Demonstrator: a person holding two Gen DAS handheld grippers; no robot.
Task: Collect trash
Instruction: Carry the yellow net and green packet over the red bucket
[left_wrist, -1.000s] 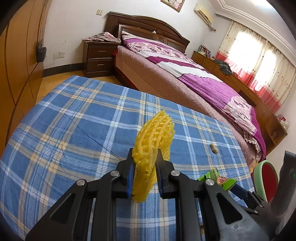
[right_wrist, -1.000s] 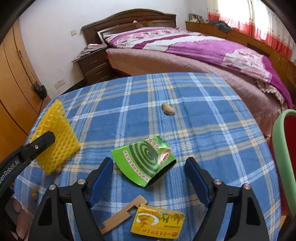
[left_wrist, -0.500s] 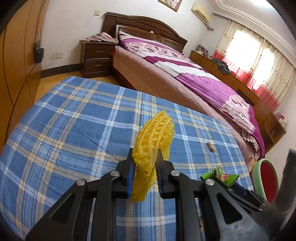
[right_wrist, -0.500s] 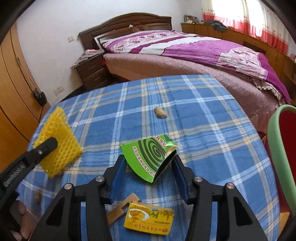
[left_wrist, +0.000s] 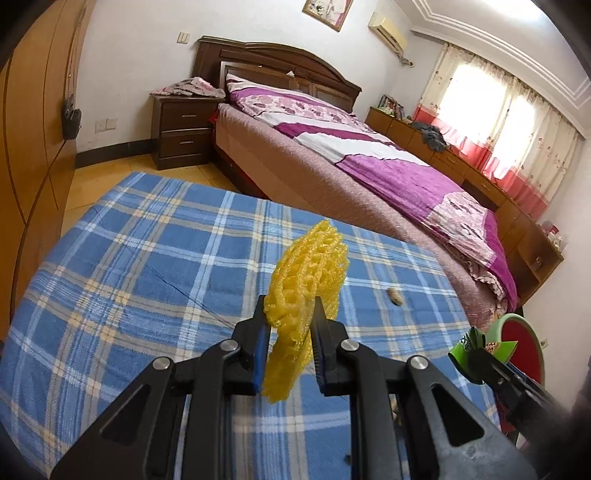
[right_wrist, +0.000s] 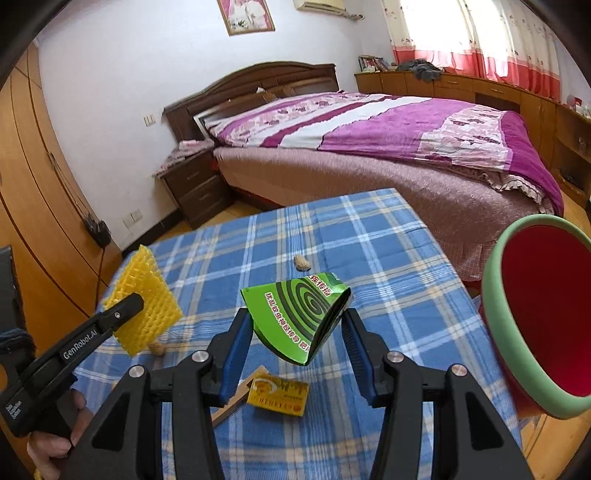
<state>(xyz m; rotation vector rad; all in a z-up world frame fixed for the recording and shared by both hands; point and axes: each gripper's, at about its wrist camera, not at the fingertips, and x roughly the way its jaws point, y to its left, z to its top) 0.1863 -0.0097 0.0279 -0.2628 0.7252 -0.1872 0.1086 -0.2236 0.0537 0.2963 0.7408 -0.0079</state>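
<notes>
My left gripper (left_wrist: 290, 314) is shut on a yellow foam fruit net (left_wrist: 310, 266), held upright above the blue plaid table (left_wrist: 129, 258). The right wrist view shows the same net (right_wrist: 142, 299) at the left, a hand behind the gripper handle. My right gripper (right_wrist: 297, 325) is shut on a flattened green mosquito-coil box (right_wrist: 299, 314), lifted clear of the cloth. In the left wrist view the box's green edge (left_wrist: 467, 341) shows at the lower right.
A red bin with a green rim (right_wrist: 535, 325) stands off the table's right edge. On the cloth lie a small yellow box (right_wrist: 277, 393), a wooden stick (right_wrist: 236, 398) and two peanut shells (right_wrist: 301, 263) (right_wrist: 157, 348). A bed stands behind the table.
The right gripper closed on the green box and lifted it off the table, swinging towards the red bin. The left gripper rose slightly, still holding the net.
</notes>
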